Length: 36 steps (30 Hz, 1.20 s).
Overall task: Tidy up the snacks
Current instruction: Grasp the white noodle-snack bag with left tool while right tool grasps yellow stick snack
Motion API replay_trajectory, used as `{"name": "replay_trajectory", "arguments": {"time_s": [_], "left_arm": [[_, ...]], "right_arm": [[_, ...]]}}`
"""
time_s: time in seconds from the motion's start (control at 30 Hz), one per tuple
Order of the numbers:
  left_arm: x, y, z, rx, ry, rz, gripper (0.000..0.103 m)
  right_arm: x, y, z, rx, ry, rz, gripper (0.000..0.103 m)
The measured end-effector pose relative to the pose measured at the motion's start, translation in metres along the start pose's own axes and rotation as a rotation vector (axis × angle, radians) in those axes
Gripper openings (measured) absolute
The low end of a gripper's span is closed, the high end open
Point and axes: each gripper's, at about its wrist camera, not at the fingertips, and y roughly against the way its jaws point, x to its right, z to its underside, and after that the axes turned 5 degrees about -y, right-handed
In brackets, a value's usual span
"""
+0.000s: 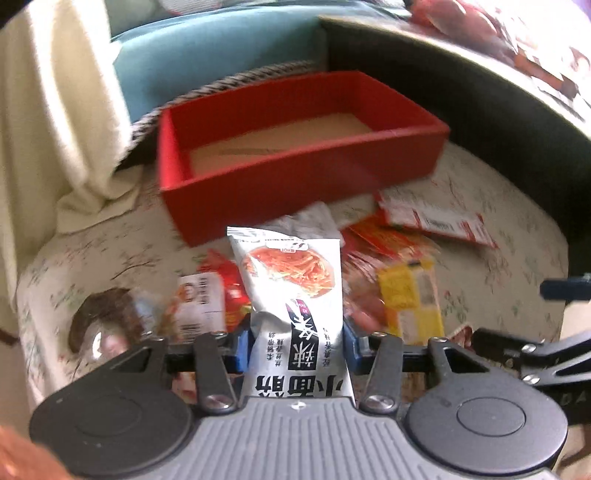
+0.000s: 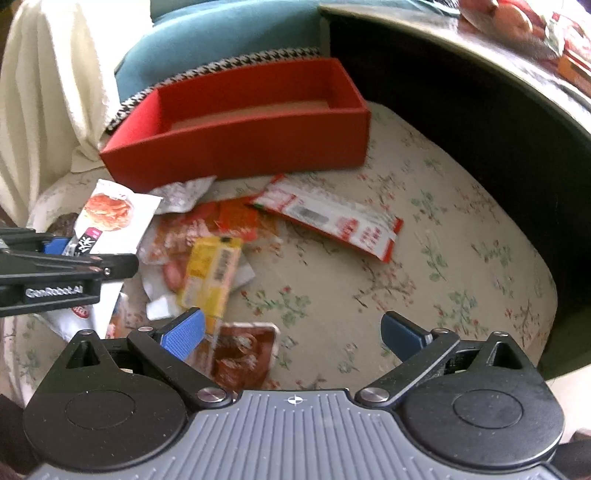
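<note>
My left gripper [image 1: 298, 347] is shut on a white snack packet [image 1: 291, 288] printed with red noodles; the blue pads press its sides and it sticks up toward the red box [image 1: 295, 173]. From the right wrist view the same packet [image 2: 110, 218] shows at the left, held by the left gripper [image 2: 70, 251]. My right gripper [image 2: 291, 332] stands open above the flowered cushion [image 2: 424, 258], nothing between its fingers. Beneath it lie a brown packet [image 2: 240, 354], a yellow packet [image 2: 210, 277] and a long red-and-white packet [image 2: 332, 218]. The red box has only a brown floor showing.
Several more wrappers lie in a heap left of centre, among them a silver packet [image 2: 181, 195] and orange-red packets [image 2: 236, 221]. A dark table side [image 2: 480, 122] curves along the right. A white cloth [image 2: 48, 92] and a teal cushion [image 2: 229, 33] stand behind the box.
</note>
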Motion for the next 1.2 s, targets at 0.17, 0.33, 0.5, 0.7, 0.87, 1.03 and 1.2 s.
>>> {"name": "replay_trajectory", "arguments": {"time_s": [0.17, 0.33, 0.5, 0.7, 0.87, 1.03, 1.2], "left_arm": [[-0.008, 0.016, 0.001, 0.05, 0.037, 0.028, 0.04], [-0.016, 0.02, -0.002, 0.061, 0.065, 0.061, 0.041], [-0.02, 0.022, -0.002, 0.064, 0.086, 0.069, 0.041], [-0.022, 0.024, -0.002, 0.074, 0.09, 0.068, 0.041], [-0.013, 0.014, -0.001, 0.044, 0.036, 0.033, 0.05], [-0.009, -0.009, 0.001, -0.047, 0.026, -0.017, 0.064], [-0.006, -0.017, 0.006, -0.08, 0.0, -0.104, 0.048]], "right_arm": [[-0.028, -0.016, -0.005, -0.026, 0.042, 0.005, 0.101], [-0.043, -0.032, -0.008, -0.031, 0.044, 0.008, 0.079], [-0.035, -0.041, -0.008, -0.085, -0.008, -0.128, 0.044], [-0.032, -0.027, -0.005, -0.06, 0.028, -0.139, 0.033], [-0.027, -0.034, -0.008, -0.092, -0.006, -0.156, 0.037], [-0.031, -0.043, -0.007, -0.127, -0.003, -0.158, 0.041], [-0.029, -0.039, -0.008, -0.131, 0.019, -0.175, 0.03]]}}
